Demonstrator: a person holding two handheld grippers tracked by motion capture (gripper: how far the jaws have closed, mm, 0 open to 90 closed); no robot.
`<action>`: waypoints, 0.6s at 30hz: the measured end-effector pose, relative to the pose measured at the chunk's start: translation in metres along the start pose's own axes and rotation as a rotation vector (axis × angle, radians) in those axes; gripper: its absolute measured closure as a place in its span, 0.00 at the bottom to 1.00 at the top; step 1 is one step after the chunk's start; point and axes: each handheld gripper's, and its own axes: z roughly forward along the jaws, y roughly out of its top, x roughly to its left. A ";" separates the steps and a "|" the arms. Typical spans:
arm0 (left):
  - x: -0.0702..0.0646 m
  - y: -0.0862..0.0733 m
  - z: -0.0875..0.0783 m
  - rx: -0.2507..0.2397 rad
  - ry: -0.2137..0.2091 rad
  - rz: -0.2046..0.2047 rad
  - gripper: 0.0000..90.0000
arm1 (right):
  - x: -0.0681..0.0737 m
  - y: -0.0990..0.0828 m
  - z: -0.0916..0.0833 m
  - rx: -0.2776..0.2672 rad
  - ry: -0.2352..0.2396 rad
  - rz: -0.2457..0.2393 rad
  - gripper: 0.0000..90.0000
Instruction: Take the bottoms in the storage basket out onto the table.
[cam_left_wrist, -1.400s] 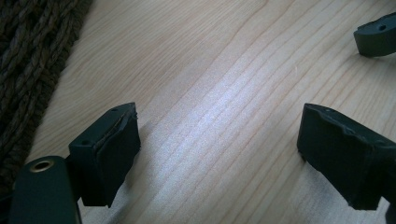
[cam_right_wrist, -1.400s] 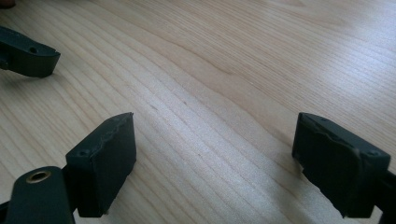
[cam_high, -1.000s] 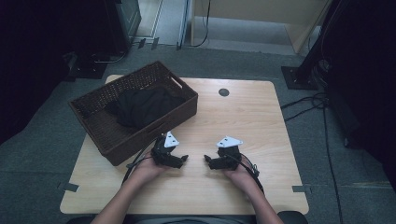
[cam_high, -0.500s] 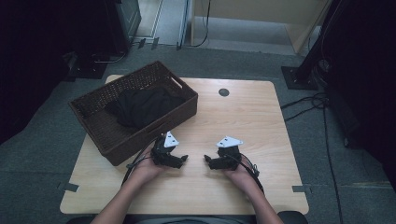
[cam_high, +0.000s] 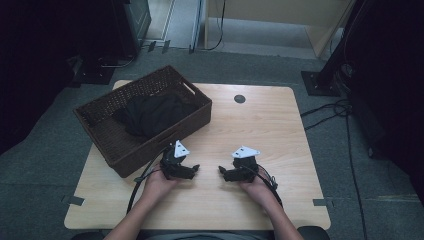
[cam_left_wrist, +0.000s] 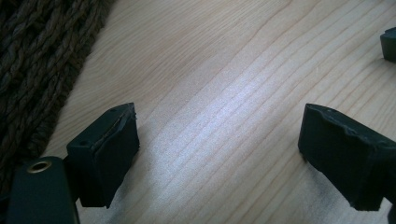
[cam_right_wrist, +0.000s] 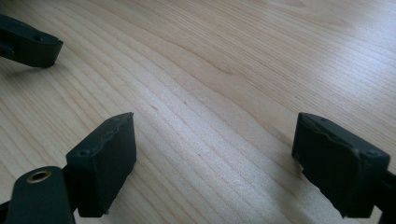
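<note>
Cloth lies in the basket; left gripper and right gripper rest near the table's front edge, jaws apart, empty.

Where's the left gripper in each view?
High view: left gripper lower centre-left, resting on the table just below the basket.
Left gripper view: left gripper, its own two jaws rising from the bottom, open.
Right gripper view: left gripper, one jaw tip in the top-left corner.
Shared landmark: the table's pale wood grain.
</note>
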 end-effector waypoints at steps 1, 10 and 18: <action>0.000 0.000 0.000 0.000 -0.001 0.001 0.12 | 0.000 0.000 0.000 0.000 0.000 0.000 0.15; 0.003 0.006 -0.003 0.034 -0.050 0.040 0.22 | 0.001 0.000 0.000 0.002 0.005 0.002 0.15; 0.011 0.031 -0.027 0.064 -0.181 0.054 0.27 | 0.001 0.000 0.000 0.000 0.005 -0.003 0.15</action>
